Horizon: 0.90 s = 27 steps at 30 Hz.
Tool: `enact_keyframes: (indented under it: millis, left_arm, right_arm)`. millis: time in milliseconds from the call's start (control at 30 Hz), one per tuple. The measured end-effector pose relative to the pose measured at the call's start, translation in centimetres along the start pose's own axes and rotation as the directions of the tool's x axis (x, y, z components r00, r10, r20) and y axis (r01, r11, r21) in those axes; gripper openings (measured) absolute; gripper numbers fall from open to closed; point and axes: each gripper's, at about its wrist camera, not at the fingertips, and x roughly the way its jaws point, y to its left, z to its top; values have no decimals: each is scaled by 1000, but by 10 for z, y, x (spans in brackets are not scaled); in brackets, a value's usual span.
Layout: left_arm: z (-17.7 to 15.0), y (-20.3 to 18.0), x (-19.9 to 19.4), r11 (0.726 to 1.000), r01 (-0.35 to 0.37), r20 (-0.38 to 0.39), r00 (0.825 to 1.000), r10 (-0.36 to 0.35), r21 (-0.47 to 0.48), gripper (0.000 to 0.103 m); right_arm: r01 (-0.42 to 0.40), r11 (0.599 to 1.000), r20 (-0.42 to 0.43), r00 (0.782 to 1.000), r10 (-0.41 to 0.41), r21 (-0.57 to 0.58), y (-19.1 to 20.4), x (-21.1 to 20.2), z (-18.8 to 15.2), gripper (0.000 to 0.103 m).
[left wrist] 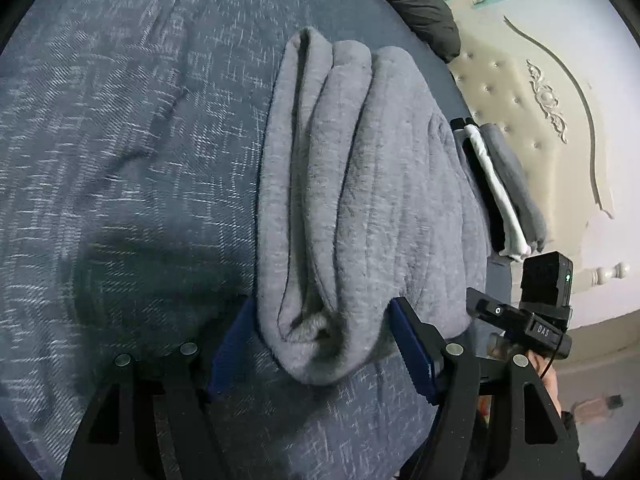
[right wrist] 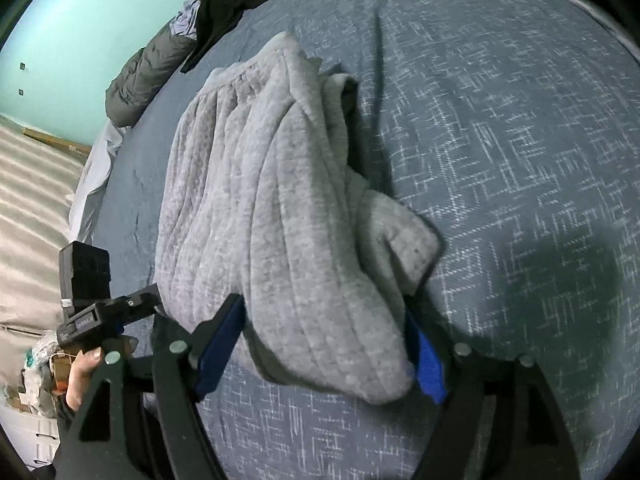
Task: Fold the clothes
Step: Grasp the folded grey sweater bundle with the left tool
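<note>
Covering most of both views, the bed (left wrist: pixel 120 160) carried the folded grey garment (left wrist: pixel 360 200) toward its one o'clock edge. Each end lay between released jaws of the left hand-held gripper (left wrist: pixel 322 344) and right hand-held gripper (right wrist: pixel 324 344).

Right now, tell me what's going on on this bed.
A person is folding clothes with a handheld gripper in each hand. A grey fleece garment, already folded into a thick bundle, lies on the blue patterned bedspread. The left gripper and the right gripper each straddle an end of the bundle, jaws spread wide; whether the pads press on it is unclear. A stack of folded clothes sits by the cream headboard.
</note>
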Motion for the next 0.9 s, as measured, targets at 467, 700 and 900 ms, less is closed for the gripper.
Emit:
enact_keyframes:
  millis: [467, 700, 900]
  left_arm:
    - [3, -9, -4, 998, 47, 17, 999, -47, 30, 60]
    - [10, -9, 15, 998, 21, -14, 1000, -21, 57, 63]
    - [10, -16, 12, 995, 8, 12, 1000, -9, 98, 50]
  right_arm:
    - [3, 999, 5, 1000, -3, -33, 0, 6, 5, 67]
    - [-44, 999, 7, 999, 44, -16, -12, 12, 5, 71]
    - [-8, 997, 22, 1000, 9, -72, 0, 15, 8, 53]
